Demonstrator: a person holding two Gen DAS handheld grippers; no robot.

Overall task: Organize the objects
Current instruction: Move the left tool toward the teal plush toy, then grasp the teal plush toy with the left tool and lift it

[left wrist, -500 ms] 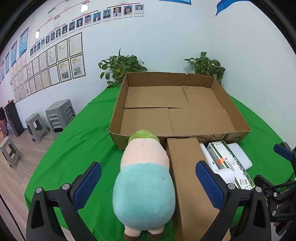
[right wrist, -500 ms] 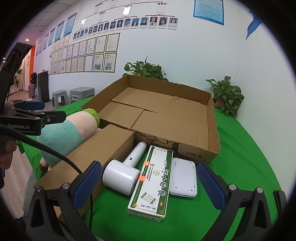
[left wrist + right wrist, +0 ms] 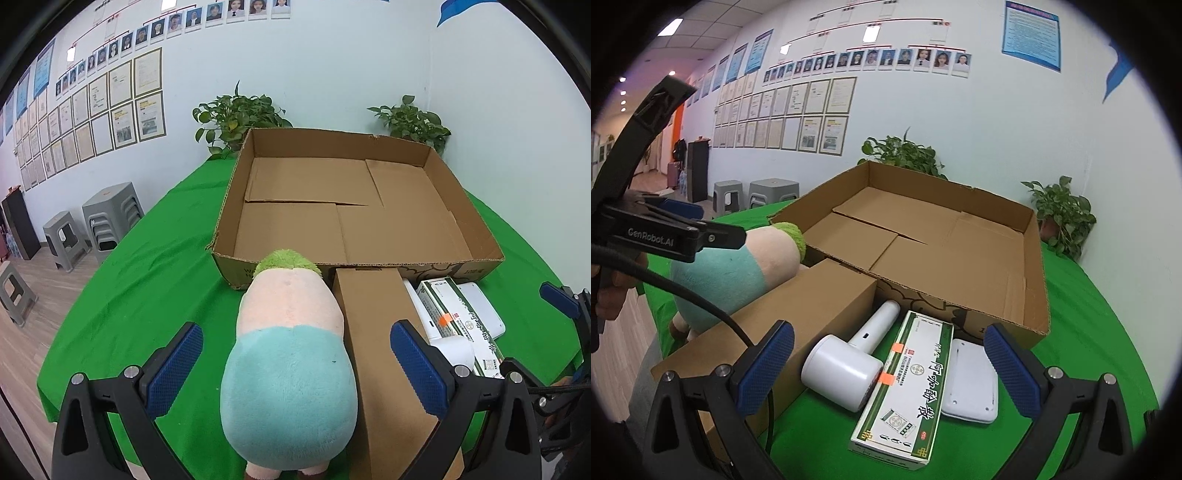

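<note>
Plush toy [image 3: 291, 373] lies on the green tablecloth [image 3: 140, 295], between the wide-open pads of the left gripper [image 3: 295, 373], pads not touching it. Just right, touching the toy, a long brown carton [image 3: 380, 332]. Right of that a white handheld device [image 3: 849, 362], a green-and-white medicine box [image 3: 905, 391] and a flat white pad [image 3: 971, 384], side by side. Right gripper [image 3: 886, 373] also spread wide, nothing held, the device and medicine box below it. Big open cardboard box [image 3: 229, 192] sits behind them all, nothing inside.
</note>
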